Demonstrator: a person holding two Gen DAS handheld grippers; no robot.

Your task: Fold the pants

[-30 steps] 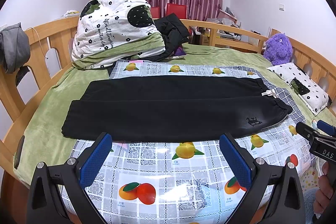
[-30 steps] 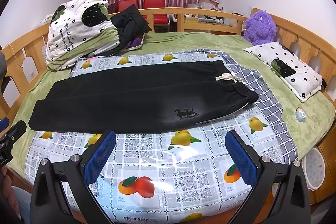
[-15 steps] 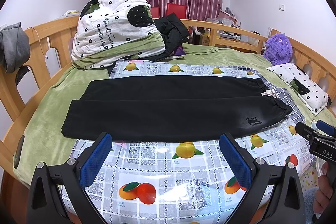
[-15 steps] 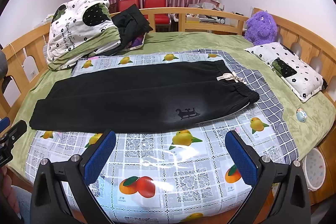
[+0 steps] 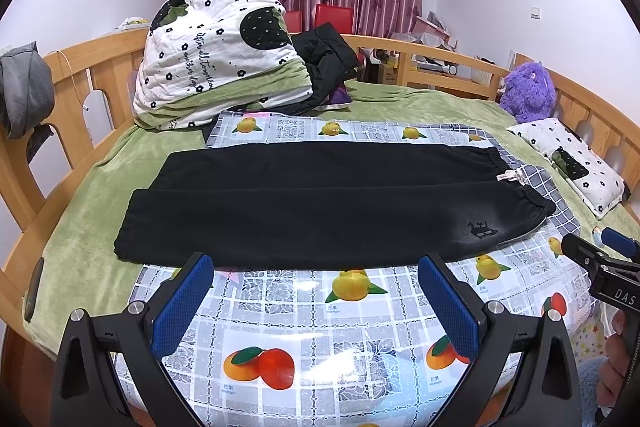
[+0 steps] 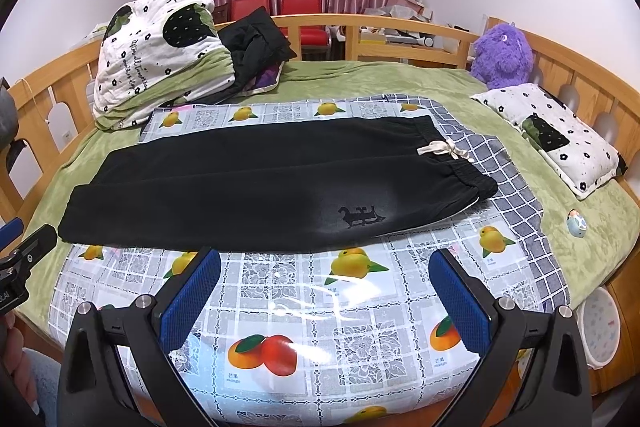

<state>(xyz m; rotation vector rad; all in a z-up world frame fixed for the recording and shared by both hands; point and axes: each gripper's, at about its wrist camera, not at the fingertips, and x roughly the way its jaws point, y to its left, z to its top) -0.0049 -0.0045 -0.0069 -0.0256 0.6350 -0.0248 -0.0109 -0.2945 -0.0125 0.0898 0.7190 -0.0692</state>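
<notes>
Nothing is moved since earlier: pants (image 5: 320, 203) are spread flat at 12 o'clock, unfolded, while left gripper (image 5: 316, 303) and right gripper (image 6: 324, 297) are held wide, empty.

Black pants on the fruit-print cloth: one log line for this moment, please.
black pants: flat, unfolded, untouched | left tool: open, empty | right tool: open, empty
</notes>
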